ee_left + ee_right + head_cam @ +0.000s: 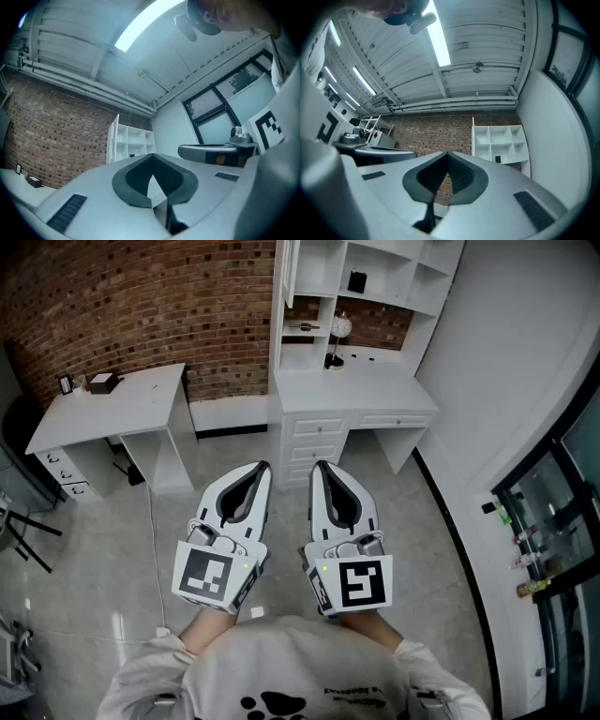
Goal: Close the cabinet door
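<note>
A white shelf cabinet (366, 287) stands on a desk against the brick wall, well ahead of me. Its narrow door (289, 273) hangs open at the upper left of the shelves; the door (114, 138) also shows in the left gripper view, and edge-on as the door (473, 136) in the right gripper view. My left gripper (262, 468) and right gripper (322, 467) are held side by side above the floor, pointing toward the cabinet and far short of it. The tips of the left gripper (152, 155) and the right gripper (447, 153) meet with nothing between them.
A white desk with drawers (352, 395) sits under the shelves and carries a small round lamp (339, 329). Another white desk (112, 409) stands at the left with a dark box (101, 382). A cable (150, 549) crosses the grey floor. A glass door (553, 521) is at the right.
</note>
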{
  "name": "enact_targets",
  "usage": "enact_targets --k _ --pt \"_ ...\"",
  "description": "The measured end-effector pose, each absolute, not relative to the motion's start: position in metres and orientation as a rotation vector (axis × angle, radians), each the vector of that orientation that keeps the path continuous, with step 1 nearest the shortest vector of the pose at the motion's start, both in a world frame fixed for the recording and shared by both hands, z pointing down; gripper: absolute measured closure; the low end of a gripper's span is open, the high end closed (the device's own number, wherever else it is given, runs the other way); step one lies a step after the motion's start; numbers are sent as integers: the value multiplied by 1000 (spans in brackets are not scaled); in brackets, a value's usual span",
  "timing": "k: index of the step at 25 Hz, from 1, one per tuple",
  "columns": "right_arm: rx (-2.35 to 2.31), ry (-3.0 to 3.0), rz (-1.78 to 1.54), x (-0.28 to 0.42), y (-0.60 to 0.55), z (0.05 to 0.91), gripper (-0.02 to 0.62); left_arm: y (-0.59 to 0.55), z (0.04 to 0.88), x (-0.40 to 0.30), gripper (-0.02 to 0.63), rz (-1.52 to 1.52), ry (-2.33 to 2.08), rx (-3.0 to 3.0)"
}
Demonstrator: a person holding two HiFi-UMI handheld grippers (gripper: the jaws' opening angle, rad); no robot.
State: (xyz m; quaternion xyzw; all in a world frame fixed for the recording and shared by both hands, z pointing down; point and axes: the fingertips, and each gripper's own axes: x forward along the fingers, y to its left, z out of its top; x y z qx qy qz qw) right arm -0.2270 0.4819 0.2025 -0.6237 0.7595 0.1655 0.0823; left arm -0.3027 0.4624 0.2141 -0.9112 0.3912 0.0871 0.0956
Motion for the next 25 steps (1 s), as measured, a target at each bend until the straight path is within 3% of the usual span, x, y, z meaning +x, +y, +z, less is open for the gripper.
enact_targets --k 25 --pt "-1821 2191 445 -221 479 216 577 460 230 -296 600 285 1107 -2712"
